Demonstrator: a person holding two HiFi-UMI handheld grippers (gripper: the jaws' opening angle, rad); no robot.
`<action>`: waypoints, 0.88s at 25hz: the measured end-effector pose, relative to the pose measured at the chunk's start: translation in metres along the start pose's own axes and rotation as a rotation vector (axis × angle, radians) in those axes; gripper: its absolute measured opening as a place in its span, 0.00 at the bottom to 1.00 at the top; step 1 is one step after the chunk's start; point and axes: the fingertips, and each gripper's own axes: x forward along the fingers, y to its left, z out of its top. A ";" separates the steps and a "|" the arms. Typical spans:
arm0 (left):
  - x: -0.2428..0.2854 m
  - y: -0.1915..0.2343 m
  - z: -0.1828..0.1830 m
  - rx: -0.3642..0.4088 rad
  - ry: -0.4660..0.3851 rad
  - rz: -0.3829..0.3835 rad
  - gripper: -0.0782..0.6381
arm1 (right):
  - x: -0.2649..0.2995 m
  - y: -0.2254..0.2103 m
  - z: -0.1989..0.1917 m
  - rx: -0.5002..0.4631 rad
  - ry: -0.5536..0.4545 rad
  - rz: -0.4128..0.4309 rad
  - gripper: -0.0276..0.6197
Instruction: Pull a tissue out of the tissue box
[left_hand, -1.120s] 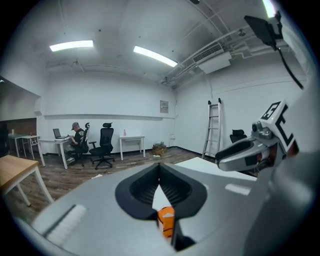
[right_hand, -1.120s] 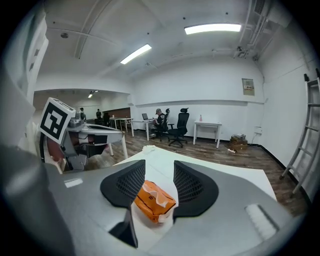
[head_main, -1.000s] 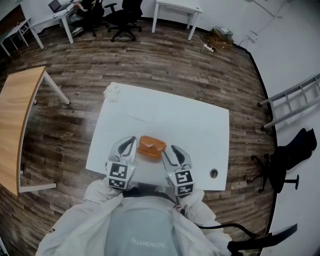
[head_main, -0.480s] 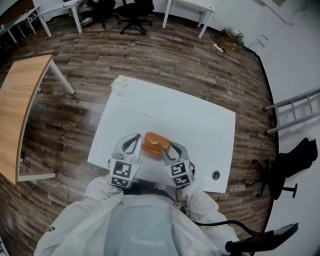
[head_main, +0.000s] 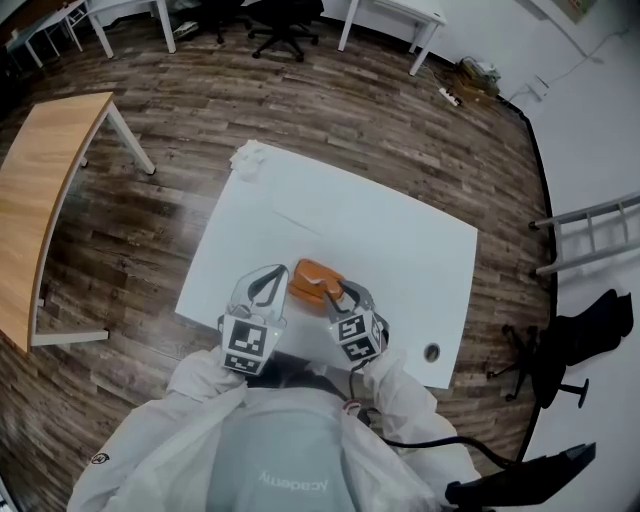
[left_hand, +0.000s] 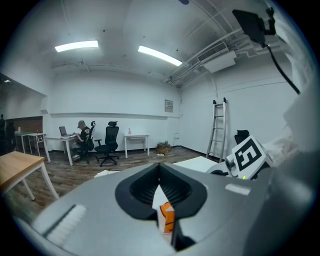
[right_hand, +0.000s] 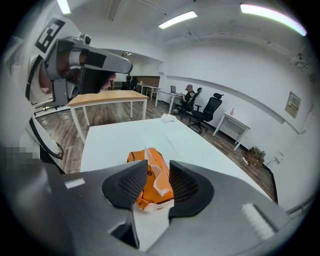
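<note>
tissue box (head_main: 314, 281): orange, at near edge of white counter (head_main: 400, 240); tissue (right_hand: 157, 177) poking from top, not yet pulled | right gripper (right_hand: 158, 167): jaws apart, just been closing, straddling that tissue, no pinch yet | left gripper (left_hand: 160, 167): jaws together, empty, just left of box | remaining: pinch, pull free

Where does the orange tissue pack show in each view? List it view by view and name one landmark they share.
Head view: the orange tissue pack lies near the front edge of the white table, just below picture centre.
Left gripper view: only a small orange sliver shows, low centre.
Right gripper view: it is large and close, low centre.
Shared landmark: the white table under it.
</note>
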 end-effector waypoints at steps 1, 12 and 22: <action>-0.001 0.000 -0.001 -0.004 0.001 0.003 0.11 | 0.003 0.000 -0.002 -0.006 0.008 0.003 0.25; -0.009 0.002 -0.013 -0.052 0.014 0.050 0.11 | 0.028 0.000 -0.019 -0.105 0.107 0.080 0.23; -0.012 -0.004 -0.023 -0.078 0.028 0.052 0.11 | 0.042 0.002 -0.026 -0.154 0.161 0.124 0.21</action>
